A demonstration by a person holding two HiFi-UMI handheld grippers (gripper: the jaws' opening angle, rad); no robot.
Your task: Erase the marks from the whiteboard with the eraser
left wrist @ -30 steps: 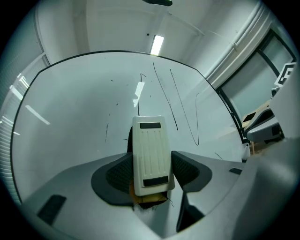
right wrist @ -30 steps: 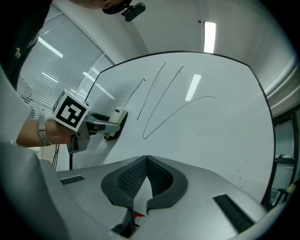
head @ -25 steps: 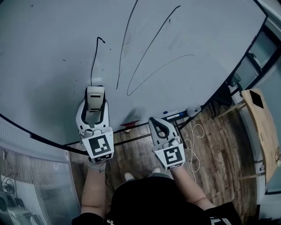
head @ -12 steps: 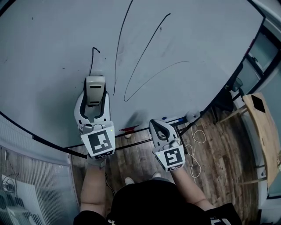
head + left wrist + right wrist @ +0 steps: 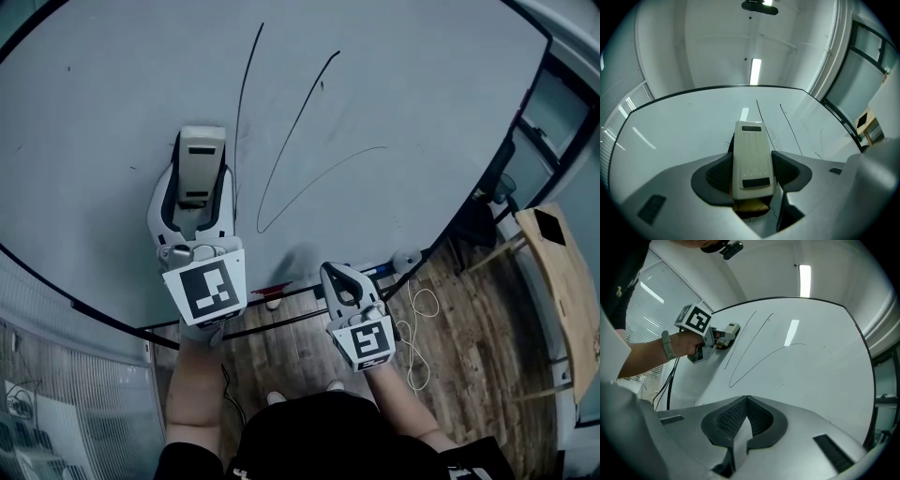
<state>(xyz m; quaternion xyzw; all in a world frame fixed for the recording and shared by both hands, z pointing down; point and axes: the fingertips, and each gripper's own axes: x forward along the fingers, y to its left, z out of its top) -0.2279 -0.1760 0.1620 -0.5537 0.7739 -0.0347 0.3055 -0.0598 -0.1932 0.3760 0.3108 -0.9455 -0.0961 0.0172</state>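
Observation:
The whiteboard (image 5: 412,84) fills the upper head view and carries long thin black marks (image 5: 298,131). My left gripper (image 5: 201,150) is shut on a cream eraser (image 5: 201,161) and holds it flat against the board, just left of the leftmost line (image 5: 240,112). In the left gripper view the eraser (image 5: 750,159) sits between the two jaws with the lines (image 5: 790,129) to its right. My right gripper (image 5: 339,278) hangs below the board's lower edge, shut and holding nothing. The right gripper view shows the marks (image 5: 754,357) and the left gripper (image 5: 732,329) on the board.
A tray rail along the board's lower edge holds markers (image 5: 375,271) and a red item (image 5: 273,291). A wooden table (image 5: 562,281) stands at the right on the wood floor (image 5: 459,319). A white cable (image 5: 417,323) lies on the floor.
My left gripper has slid the eraser up the board, and the short black line that stood above it no longer shows. The right gripper stayed low.

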